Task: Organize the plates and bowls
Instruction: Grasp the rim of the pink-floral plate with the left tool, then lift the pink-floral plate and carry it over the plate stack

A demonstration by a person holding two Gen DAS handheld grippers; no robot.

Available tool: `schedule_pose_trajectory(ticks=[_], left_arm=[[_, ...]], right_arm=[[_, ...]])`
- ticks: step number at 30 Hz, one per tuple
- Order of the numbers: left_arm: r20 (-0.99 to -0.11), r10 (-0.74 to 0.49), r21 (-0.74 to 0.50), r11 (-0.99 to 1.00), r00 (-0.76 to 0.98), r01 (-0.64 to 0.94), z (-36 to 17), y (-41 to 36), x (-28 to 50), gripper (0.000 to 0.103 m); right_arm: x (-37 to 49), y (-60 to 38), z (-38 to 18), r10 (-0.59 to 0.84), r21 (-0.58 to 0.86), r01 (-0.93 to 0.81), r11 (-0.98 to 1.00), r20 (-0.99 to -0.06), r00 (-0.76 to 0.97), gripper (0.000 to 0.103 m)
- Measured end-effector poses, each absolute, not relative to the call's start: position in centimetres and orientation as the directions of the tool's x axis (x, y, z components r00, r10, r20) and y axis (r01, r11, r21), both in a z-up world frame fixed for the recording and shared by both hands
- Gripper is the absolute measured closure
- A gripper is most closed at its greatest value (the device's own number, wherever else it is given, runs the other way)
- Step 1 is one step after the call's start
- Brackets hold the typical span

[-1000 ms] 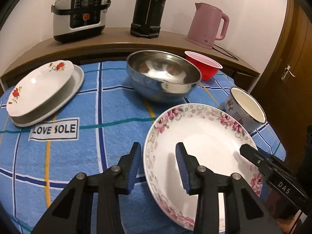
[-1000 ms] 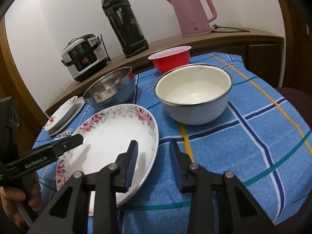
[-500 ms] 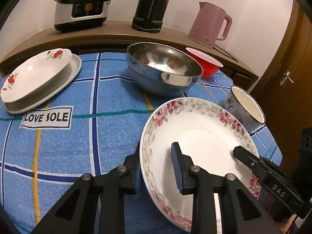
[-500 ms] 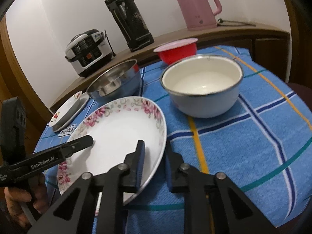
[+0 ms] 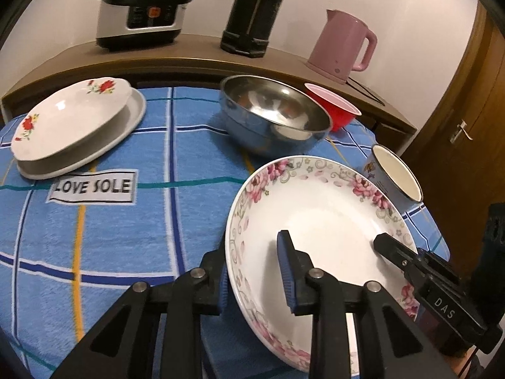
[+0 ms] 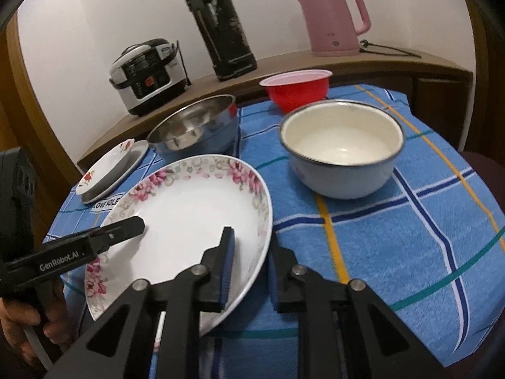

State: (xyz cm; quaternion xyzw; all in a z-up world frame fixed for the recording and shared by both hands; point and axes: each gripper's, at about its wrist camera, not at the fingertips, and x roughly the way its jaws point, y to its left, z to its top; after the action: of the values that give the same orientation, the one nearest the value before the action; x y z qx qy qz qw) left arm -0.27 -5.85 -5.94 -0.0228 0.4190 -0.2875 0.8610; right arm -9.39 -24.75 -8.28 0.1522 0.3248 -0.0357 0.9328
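A: Porcelain, pink-flowered: the floral plate (image 5: 318, 218) sits near the front of the blue-checked tabletop (image 5: 104, 240). We have the left tool (image 5: 252, 271) and right tool (image 6: 249, 259) each clamped on opposite rims; both just closed.

B: Step is the pickup. Next we judge a level, matched lift toward the rose plate stack (image 5: 72, 120).

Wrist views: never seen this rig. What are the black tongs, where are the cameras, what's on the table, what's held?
No robot: a person holds a two-finger gripper in each hand, with a fisheye camera on each looking along its fingers. The left gripper and right gripper have just closed on opposite rims of the floral plate; each appears in the other's view. On the blue cloth: a steel bowl, red bowl, enamel bowl and two stacked plates.
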Motion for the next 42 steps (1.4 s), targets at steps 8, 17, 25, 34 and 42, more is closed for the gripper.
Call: schedule_pose_trajectory(ticks=[8, 17, 25, 34, 42], left_arm=[[-0.702, -0.489, -0.284, 0.859, 0.518, 0.427, -5.5, -2.7, -0.1, 0.074], [-0.685, -0.439, -0.279, 0.895, 0.581, 0.348, -4.4, 1.3, 0.8, 0.073], [-0.658, -0.395, -0.268, 0.918, 0.641, 0.291, -2.7, 4.6, 2.2, 0.073], [-0.63, -0.341, -0.256, 0.939, 0.697, 0.229, -0.7, 7.8, 5.3, 0.073], [-0.604, -0.282, -0.215, 0.958, 0.746, 0.189, 0.3, 9.6, 8.8, 0.073]], right_arm=[[-8.5, -22.4, -7.4, 0.064, 0.248, 0.112, 0.962, -0.609, 0.791, 0.084], [-6.2, -18.7, -6.4, 0.123, 0.241, 0.03, 0.97, -0.593, 0.796, 0.084], [-3.6, -15.2, -4.9, 0.188, 0.256, -0.045, 0.966, -0.567, 0.802, 0.084], [0.8, -12.1, -3.1, 0.239, 0.253, -0.116, 0.961, -0.536, 0.81, 0.084], [5.0, -9.8, -2.6, 0.254, 0.242, -0.142, 0.96, -0.529, 0.81, 0.084]])
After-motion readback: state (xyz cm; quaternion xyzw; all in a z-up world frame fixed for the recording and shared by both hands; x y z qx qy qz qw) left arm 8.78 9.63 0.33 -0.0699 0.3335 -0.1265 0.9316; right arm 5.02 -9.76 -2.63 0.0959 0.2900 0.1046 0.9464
